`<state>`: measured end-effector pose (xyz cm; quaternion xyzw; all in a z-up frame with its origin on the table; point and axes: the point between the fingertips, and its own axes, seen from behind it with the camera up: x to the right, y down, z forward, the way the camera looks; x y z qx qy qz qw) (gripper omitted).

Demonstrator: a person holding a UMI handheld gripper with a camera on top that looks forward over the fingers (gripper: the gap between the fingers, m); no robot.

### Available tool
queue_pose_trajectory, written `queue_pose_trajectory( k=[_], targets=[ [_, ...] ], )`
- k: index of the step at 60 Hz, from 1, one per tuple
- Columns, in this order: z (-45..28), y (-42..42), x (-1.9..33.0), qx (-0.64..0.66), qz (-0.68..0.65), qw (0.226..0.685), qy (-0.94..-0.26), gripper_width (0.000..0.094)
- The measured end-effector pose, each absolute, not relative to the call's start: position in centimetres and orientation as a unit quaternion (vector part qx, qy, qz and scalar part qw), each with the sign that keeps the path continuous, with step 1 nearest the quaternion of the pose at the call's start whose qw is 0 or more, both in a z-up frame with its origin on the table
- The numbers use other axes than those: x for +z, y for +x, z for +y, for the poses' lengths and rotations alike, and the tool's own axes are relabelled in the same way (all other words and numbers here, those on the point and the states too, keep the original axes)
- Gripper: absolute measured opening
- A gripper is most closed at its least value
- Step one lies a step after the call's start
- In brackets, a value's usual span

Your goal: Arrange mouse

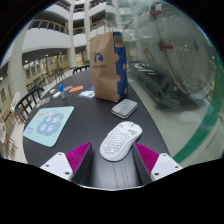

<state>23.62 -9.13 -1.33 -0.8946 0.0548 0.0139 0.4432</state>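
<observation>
Plainly no writing is legible on the brown-and-blue paper bag (107,66); the gripper (108,157) stands wide open, empty — the white perforated mouse (121,140) lies between its fingertips, untouched.

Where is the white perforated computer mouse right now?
The white perforated computer mouse lies on the dark table, just ahead of the open gripper, with a small grey box beyond it.
</observation>
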Motion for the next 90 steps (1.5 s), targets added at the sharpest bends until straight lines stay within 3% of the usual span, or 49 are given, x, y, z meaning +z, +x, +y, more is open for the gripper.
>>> queue_pose_trajectory(
  k=[11, 14, 15, 27, 33, 39, 47, 51, 55, 63, 74, 82, 86, 90],
  targets=[
    [-5.1, 24.9, -1.3, 0.01, 0.076, 0.421, -0.904, 0.079],
    [-4.5, 25.8, -1.4, -0.014, 0.081, 0.419, -0.904, 0.0701],
    [-4.4, 26.2, -1.6, -0.027, 0.083, 0.418, -0.904, 0.0589],
    [-4.5, 26.2, -1.5, -0.03, 0.112, 0.433, -0.894, 0.0359],
    [-5.4, 25.9, -0.2, -0.046, 0.105, 0.44, -0.89, 0.0339],
    [-5.3, 23.1, 5.8, -0.053, 0.106, 0.488, -0.865, 0.034],
    [-3.0, 12.8, 13.4, -0.019, 0.061, 0.545, -0.836, 0.0339],
    [-1.6, 6.6, 14.2, 0.001, 0.031, 0.549, -0.835, 0.0339],
    [-0.3, 0.9, 12.0, 0.02, 0.005, 0.536, -0.844, 0.0338],
    [0.6, -4.4, 4.9, 0.031, 0.01, 0.478, -0.878, 0.0349],
    [1.2, -5.6, -1.0, 0.026, 0.042, 0.422, -0.905, 0.0401],
    [0.8, -5.8, -1.3, 0.036, 0.016, 0.419, -0.907, 0.0571],
    [-0.6, -4.8, -0.4, 0.024, 0.008, 0.424, -0.905, 0.0845],
    [-2.4, -3.4, 0.8, 0.011, -0.004, 0.434, -0.901, 0.0851]
  ],
)
